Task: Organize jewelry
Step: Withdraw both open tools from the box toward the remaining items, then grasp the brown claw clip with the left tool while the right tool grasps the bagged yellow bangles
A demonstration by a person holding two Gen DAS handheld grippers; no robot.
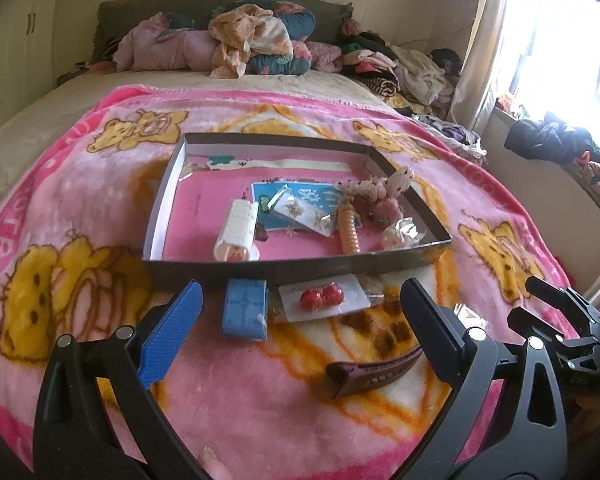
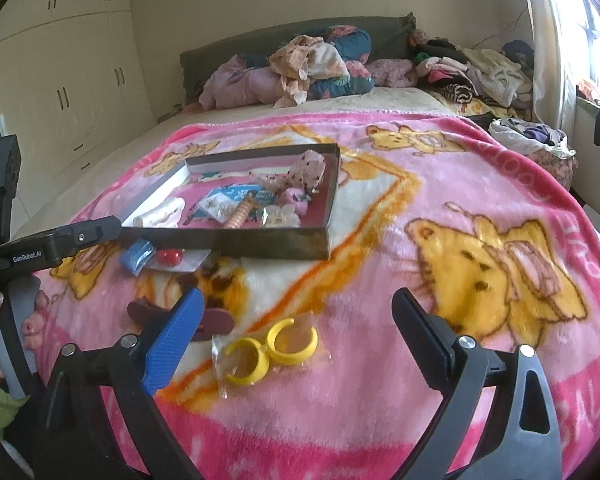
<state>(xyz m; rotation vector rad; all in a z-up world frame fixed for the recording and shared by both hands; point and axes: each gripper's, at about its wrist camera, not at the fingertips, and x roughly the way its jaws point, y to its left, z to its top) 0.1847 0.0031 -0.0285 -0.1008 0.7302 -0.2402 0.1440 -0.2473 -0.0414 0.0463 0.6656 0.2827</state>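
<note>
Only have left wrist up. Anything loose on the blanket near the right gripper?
Observer: Yes, a clear packet with two yellow hoop earrings lies between the open fingers of the right gripper.
Operator: Touching it?
Observer: No, both fingers stand apart from the packet.
Operator: What's next to it?
Observer: The brown hair clip lies just left of the packet, partly behind the blue pad.

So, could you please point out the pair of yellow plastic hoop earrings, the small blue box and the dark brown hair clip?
Pair of yellow plastic hoop earrings (image 2: 271, 352): right wrist view, where the hoops meet.
Small blue box (image 1: 245, 307): left wrist view, top face.
Dark brown hair clip (image 1: 374, 372): left wrist view, mid-body.
</note>
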